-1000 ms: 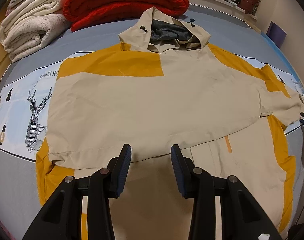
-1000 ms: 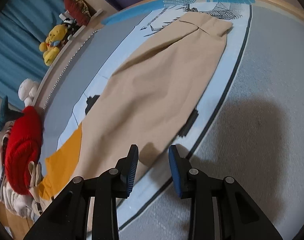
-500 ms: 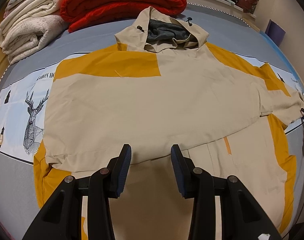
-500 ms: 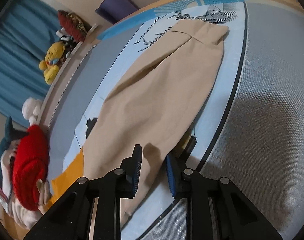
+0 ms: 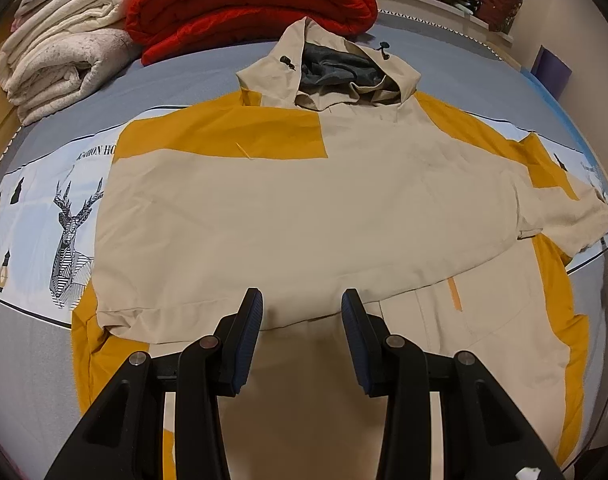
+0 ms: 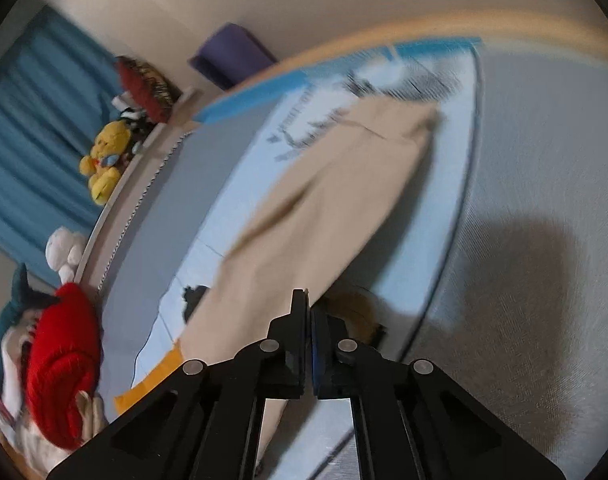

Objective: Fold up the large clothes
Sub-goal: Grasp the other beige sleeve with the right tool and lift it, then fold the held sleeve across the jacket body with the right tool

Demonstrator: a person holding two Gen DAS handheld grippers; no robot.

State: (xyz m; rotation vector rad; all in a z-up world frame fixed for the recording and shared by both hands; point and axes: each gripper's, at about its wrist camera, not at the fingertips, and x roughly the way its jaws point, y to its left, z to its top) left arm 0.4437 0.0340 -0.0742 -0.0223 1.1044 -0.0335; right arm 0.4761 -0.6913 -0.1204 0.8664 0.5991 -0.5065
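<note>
A: Start at the tongs. What are they doing?

B: The left gripper [image 5: 302, 314] hangs over the near part of the jacket [image 5: 304, 216] with its jaws apart and nothing between them. The right gripper [image 6: 307, 312] has just been closing, and its jaws now stand pressed together on the edge of the sleeve [image 6: 336, 208]. The tan cloth runs right up to the fingertips, so I judge it pinched, though that view is blurred.

A: And where does the jacket lie?

B: Spread on the bed [image 5: 36, 344], across a pale printed band with a deer drawing [image 5: 70, 240], hood [image 5: 332, 68] toward the far side. A red quilt [image 5: 248, 4] and a cream blanket [image 5: 60, 64] are stacked beyond the hood.

A: How far along is the folding?

B: Early, I'd say. One sleeve is already laid across the chest, its cuff near the left side of the body. The other sleeve stretches straight out over the printed band, away from the body, and is the one in the right gripper's hold. Bringing it in, then folding the body and hood, looks left to do.

A: How does the jacket itself look?

B: Tan with mustard-yellow panels at the shoulders and sides, grey lining inside the hood, dark toggles on the cords. The cloth is thin, lightly creased, mostly flat.
</note>
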